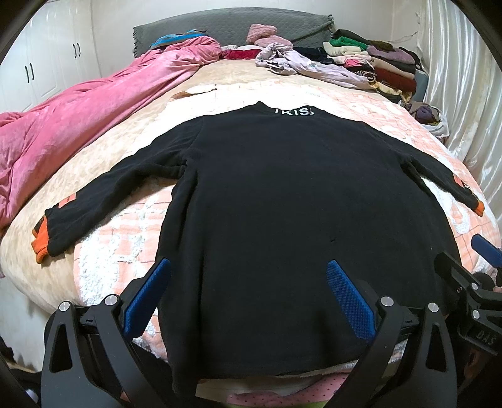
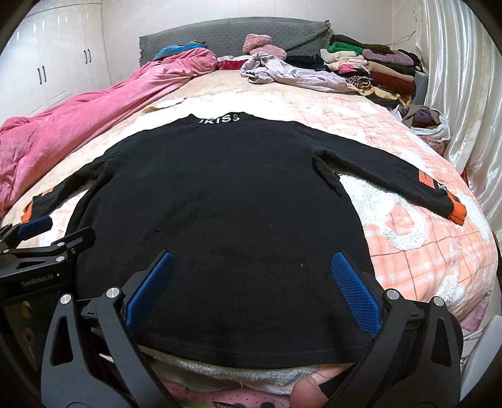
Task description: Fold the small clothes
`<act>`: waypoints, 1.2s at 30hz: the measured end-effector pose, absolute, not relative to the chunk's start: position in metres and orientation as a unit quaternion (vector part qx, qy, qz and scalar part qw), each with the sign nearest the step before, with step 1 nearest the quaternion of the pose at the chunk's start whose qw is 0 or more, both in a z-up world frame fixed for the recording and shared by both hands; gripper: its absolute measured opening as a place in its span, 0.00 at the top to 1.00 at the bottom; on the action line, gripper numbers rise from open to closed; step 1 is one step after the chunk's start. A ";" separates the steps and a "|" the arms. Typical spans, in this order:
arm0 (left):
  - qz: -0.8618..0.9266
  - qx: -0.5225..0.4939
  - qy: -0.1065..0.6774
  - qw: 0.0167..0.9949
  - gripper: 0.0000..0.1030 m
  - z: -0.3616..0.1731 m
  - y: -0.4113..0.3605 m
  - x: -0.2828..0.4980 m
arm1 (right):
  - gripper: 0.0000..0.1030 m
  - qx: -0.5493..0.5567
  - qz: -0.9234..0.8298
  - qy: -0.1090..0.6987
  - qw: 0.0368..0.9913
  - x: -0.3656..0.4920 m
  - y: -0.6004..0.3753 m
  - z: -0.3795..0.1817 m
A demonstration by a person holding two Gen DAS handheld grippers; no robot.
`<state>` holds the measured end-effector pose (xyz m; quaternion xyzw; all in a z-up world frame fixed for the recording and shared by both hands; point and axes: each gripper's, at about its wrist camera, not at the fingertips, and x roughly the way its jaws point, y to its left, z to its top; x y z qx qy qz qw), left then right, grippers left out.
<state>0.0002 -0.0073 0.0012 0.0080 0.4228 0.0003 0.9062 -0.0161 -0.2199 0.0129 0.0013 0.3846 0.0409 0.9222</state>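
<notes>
A black long-sleeved top [image 1: 282, 201] [image 2: 219, 194] lies flat on the bed, collar with white letters at the far end, both sleeves spread out, orange cuffs [image 1: 40, 238] [image 2: 456, 213] at the ends. My left gripper [image 1: 248, 266] hovers open over the hem's left part, blue pads [image 1: 147, 295] wide apart with nothing between them. Over the hem's right part my right gripper [image 2: 252, 259] is open too, holding nothing. Each gripper shows at the edge of the other's view: the right one [image 1: 470, 282], the left one [image 2: 40, 248].
A pink duvet [image 1: 78, 125] is bunched along the bed's left side. Folded and loose clothes [image 1: 370, 62] pile up at the far right by the grey headboard [image 1: 226, 25]. A bag of clothes [image 2: 423, 122] sits by the white curtain [image 2: 464, 94]. White wardrobe doors [image 2: 56, 69] stand left.
</notes>
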 end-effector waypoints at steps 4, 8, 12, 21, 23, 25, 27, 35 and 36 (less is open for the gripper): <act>-0.002 0.010 0.423 0.906 0.04 0.001 -0.009 0.002 | 0.08 0.001 0.041 0.385 0.922 -0.016 -0.221 0.013; -0.002 0.011 0.423 0.906 0.04 0.000 -0.010 0.005 | 0.08 0.001 0.041 0.386 0.922 -0.016 -0.220 0.013; -0.001 0.009 0.424 0.906 0.04 0.000 -0.011 0.011 | 0.08 0.002 0.038 0.386 0.922 -0.014 -0.221 0.012; -0.005 0.012 0.426 0.905 0.04 -0.002 -0.020 0.034 | 0.08 0.008 0.021 0.382 0.924 0.019 -0.236 0.018; -0.006 0.014 0.425 0.905 0.04 -0.002 -0.023 0.041 | 0.08 0.009 0.016 0.379 0.925 0.029 -0.240 0.020; -0.007 0.014 0.426 0.905 0.04 -0.002 -0.027 0.048 | 0.08 0.010 0.015 0.380 0.925 0.039 -0.245 0.021; -0.009 0.017 0.427 0.904 0.04 -0.003 -0.031 0.055 | 0.08 0.013 0.009 0.379 0.925 0.049 -0.250 0.021; -0.016 0.026 0.423 0.906 0.04 0.004 -0.044 0.090 | 0.08 0.025 -0.017 0.378 0.925 0.083 -0.268 0.021; -0.015 0.027 0.423 0.906 0.04 0.004 -0.045 0.093 | 0.08 0.026 -0.021 0.379 0.925 0.085 -0.271 0.020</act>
